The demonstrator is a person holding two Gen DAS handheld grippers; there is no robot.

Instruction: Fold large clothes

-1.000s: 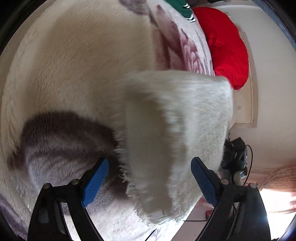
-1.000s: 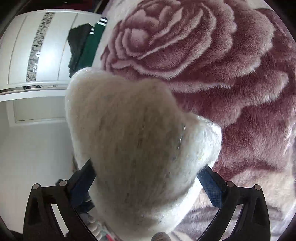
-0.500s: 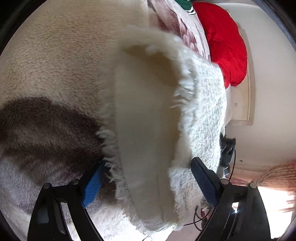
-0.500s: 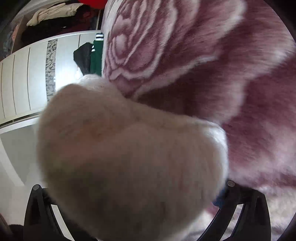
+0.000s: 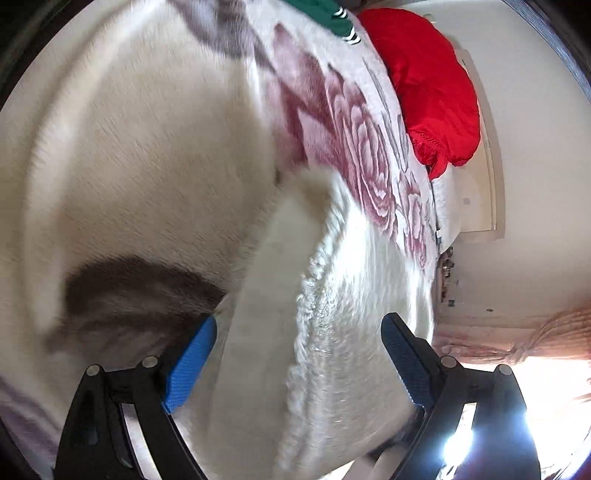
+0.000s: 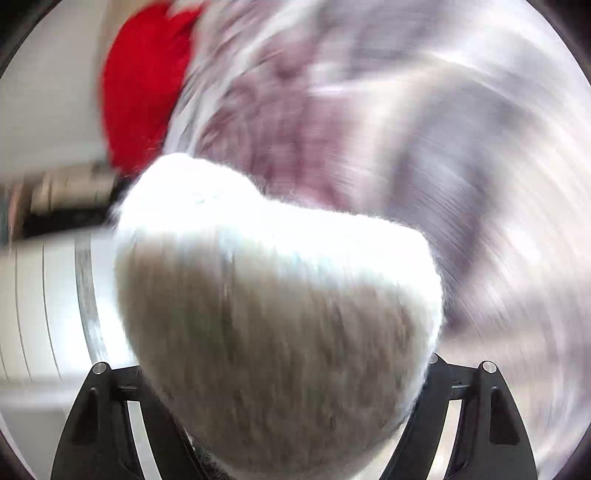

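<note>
A large cream fluffy garment (image 5: 140,158) lies on the bed. A fold of it (image 5: 332,350) rises between my left gripper's blue pads (image 5: 192,362), which stand wide apart; the cloth fills the gap of the left gripper (image 5: 299,365). In the right wrist view a thick bunch of the same cream garment (image 6: 280,325) bulges up between the jaws of my right gripper (image 6: 284,424) and hides the fingertips. That view is heavily blurred by motion.
The bed has a plush blanket with mauve roses (image 5: 362,147). A red pillow or quilt (image 5: 432,85) lies at the far end, with a green striped garment (image 5: 328,14) beside it. White wardrobe doors (image 6: 44,295) stand at the left. A curtain (image 5: 517,332) hangs at the right.
The right gripper has swung fast with its bunch of garment; the red pillow now shows in its view. The left gripper has pulled back and the fold has dropped lower.
</note>
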